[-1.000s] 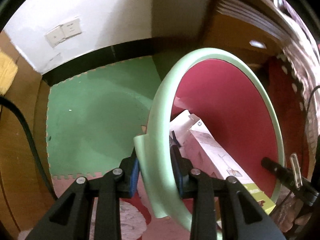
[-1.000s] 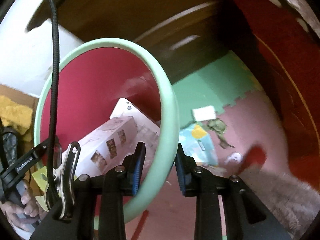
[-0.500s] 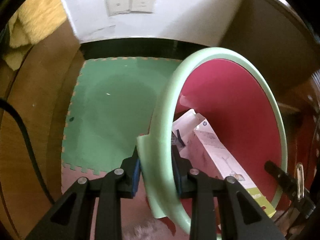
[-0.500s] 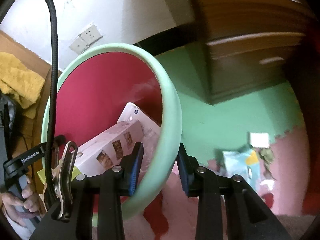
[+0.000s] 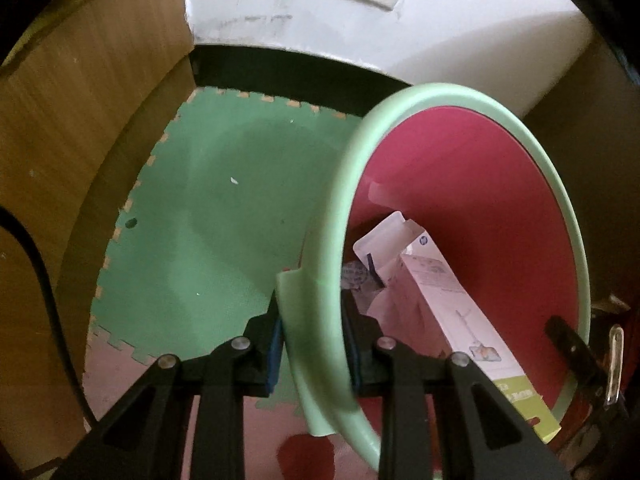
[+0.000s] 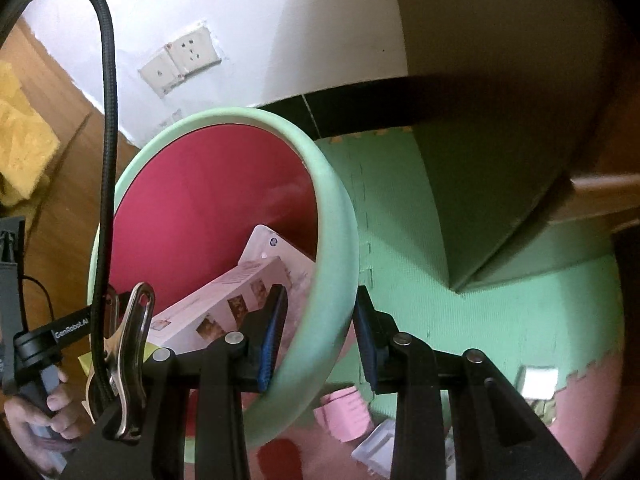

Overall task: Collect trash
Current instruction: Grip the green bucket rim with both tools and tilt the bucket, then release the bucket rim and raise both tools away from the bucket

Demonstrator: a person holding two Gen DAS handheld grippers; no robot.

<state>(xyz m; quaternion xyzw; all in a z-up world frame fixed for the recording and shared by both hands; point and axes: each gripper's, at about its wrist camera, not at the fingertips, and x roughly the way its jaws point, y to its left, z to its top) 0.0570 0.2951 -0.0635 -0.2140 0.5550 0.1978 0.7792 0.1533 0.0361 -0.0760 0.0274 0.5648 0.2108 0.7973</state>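
Bin (image 5: 460, 184), mint rim, red inside, clamped by left gripper (image 5: 314, 344) and right gripper (image 6: 318, 338) on opposite sides. White carton (image 5: 452, 300) inside, leaning. Green floor mat (image 5: 224, 240) below.

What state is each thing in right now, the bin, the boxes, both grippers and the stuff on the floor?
Bin: held by its green rim by both grippers, partly filled.
Long box: inside the bin, leaning on its wall.
White carton: inside the bin, flap open.
Left gripper: shut on the rim.
Right gripper: shut on the rim.
Pink pack: lying on the floor mat, not yet collected.
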